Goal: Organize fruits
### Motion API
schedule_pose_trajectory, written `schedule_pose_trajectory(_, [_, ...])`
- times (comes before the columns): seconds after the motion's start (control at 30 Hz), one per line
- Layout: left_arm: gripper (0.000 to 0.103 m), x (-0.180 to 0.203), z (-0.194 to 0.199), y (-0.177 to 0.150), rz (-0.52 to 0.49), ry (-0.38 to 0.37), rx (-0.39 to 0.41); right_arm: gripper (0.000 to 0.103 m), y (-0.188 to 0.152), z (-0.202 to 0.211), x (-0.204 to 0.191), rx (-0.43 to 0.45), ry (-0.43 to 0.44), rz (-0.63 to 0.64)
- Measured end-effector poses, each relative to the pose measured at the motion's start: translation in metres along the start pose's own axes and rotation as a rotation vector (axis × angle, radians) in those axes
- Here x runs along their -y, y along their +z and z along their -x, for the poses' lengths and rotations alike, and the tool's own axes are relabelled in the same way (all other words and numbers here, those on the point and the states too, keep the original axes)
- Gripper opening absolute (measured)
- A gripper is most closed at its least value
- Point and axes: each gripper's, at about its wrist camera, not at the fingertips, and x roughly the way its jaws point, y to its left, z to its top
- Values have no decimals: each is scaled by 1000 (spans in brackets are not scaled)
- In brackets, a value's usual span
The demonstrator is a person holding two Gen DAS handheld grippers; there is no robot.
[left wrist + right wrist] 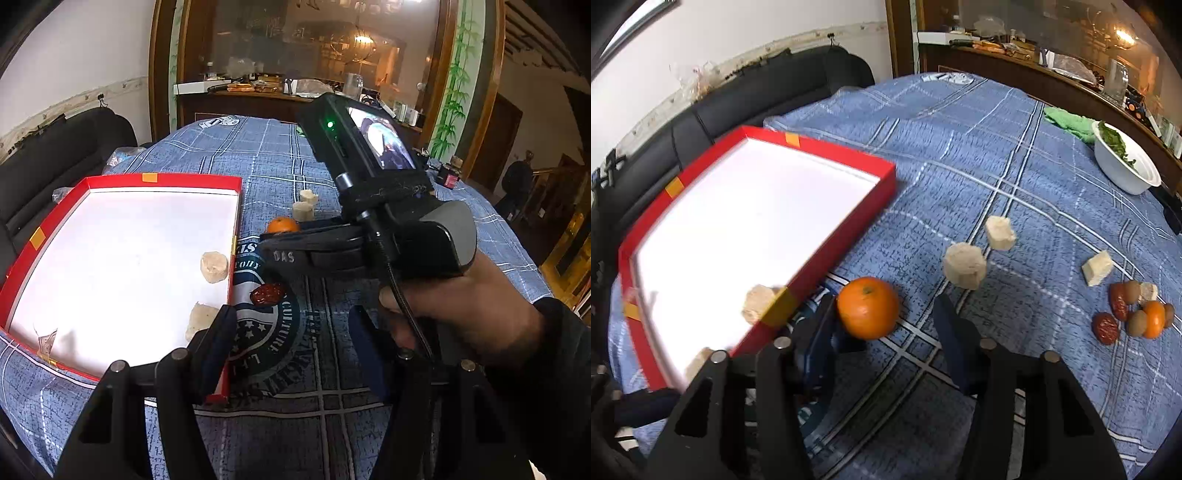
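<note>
Your right gripper (884, 314) is spread wide with nothing between its fingers; the orange (868, 308) sits on the blue checked tablecloth (960, 147) just beside the left finger, close to it, though you cannot tell from this view whether they touch. Your left gripper (291, 325) is likewise released and empty, its left finger hanging over the near right corner of the red tray (147, 178).

Only the left wrist view shows your right hand (461, 306) wrapped around the other tool's handle, which blocks most of the table's right side. It also shows a wrinkled red date (267, 293) lying alone on the printed emblem just outside the tray's wall, and two pale chunks (214, 266) inside the tray along that wall. There the orange (282, 225) only peeks out behind the other tool's body, with two more pale chunks beyond it.

The right wrist view opens up what the left one hides: a third loose pale chunk (1097, 267) farther right, a small heap of fruit (1137, 312) holding red dates, brown kiwis and a second orange, a white bowl (1126, 173) with leafy greens at the far edge, and a green cloth (1067, 120) behind it. In this view the tray (820, 147) appears blurred and only one chunk inside it is plain.
</note>
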Motion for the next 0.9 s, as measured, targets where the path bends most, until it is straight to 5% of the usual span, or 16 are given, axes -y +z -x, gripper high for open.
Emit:
schedule_pose_trajectory(0.07, [62, 1, -3, 2, 5, -3, -6, 36, 0, 3, 2, 10, 7, -13])
schedule_pose_trajectory(0.27, [62, 12, -21, 13, 4, -19, -26, 35, -15, 30, 27, 62, -17, -86])
schedule_pose_trajectory(0.4, [47, 12, -36, 17, 17, -12, -53, 35, -30, 53, 60, 102, -53, -175])
schedule_pose_trajectory(0.9, [29, 6, -66, 25, 25, 225, -121, 35, -39, 88, 83, 213, 29, -233])
